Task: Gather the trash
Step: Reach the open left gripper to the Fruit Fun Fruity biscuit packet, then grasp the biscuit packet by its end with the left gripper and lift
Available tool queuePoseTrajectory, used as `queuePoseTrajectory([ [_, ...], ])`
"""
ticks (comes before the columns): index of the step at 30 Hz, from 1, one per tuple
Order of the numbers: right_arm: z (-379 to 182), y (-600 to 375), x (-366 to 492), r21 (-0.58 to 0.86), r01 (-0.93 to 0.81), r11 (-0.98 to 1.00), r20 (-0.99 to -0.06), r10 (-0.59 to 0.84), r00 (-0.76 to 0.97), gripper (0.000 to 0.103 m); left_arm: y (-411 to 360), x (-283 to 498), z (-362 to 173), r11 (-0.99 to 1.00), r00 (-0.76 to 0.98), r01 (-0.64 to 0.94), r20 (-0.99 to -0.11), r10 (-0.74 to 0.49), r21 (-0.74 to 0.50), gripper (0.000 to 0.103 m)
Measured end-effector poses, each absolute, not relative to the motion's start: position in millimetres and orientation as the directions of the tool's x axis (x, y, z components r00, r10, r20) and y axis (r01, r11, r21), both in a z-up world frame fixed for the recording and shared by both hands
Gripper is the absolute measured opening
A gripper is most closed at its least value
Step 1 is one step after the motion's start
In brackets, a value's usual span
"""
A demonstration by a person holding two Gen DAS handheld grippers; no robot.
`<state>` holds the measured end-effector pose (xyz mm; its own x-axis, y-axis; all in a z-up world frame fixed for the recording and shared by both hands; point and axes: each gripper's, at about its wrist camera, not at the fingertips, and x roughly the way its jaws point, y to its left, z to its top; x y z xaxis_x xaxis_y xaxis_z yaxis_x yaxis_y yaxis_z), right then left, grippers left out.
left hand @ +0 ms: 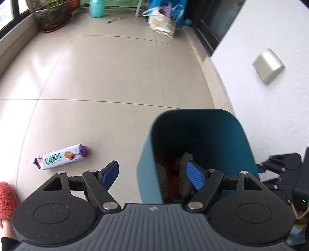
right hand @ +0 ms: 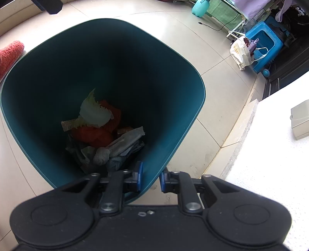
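A teal trash bin (left hand: pixel 200 135) stands on the tiled floor by a white wall. It holds crumpled paper, a lettuce leaf and orange scraps (right hand: pixel 100 131). My right gripper (right hand: pixel 151 178) is shut on the bin's near rim (right hand: pixel 152 173), one pad inside the wall and one outside. My left gripper (left hand: pixel 154 174) is open and empty, held above the bin's left rim. A biscuit packet (left hand: pixel 60 156), white with purple ends, lies on the floor left of the bin, just beyond my left finger.
A red fluffy slipper (left hand: pixel 6 195) is at the lower left. A potted plant (left hand: pixel 52 15), a teal jug (left hand: pixel 97 7), a white bag (left hand: pixel 162 21) and a blue stool (right hand: pixel 264 44) stand at the far end. A wall box (left hand: pixel 268 66) sticks out on the right.
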<state>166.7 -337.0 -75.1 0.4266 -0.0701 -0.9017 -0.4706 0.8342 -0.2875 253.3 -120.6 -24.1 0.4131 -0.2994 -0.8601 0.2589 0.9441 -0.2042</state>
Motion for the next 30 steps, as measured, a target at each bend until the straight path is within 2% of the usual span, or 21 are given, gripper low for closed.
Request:
queuePoseTrajectory([
  [8,-75,-335,167,-0.299,-0.471,0.830,-0.900,-0.082,0.427,0.017,-52,314,-75,0.983,0.398,-0.095,-0.911,-0.105,-0.154,0.077],
  [15,-76,-332,165,-0.313,-0.482,0.818,-0.899,-0.092,0.429,0.019,18,364,-152,0.890,0.287,-0.411,-0.955,-0.081,-0.199,0.077],
  [22,-76,-332,163,-0.324,-0.496,0.806,-0.897,-0.096,0.431,0.020,61,404,-226,0.806,0.184,-0.580,-0.983,-0.015,-0.120,0.077],
  [30,-76,-330,163,-0.332,-0.507,0.795,-0.899,-0.103,0.427,0.020,94,434,-279,0.675,0.147,-0.723,-0.987,-0.064,-0.151,0.077],
])
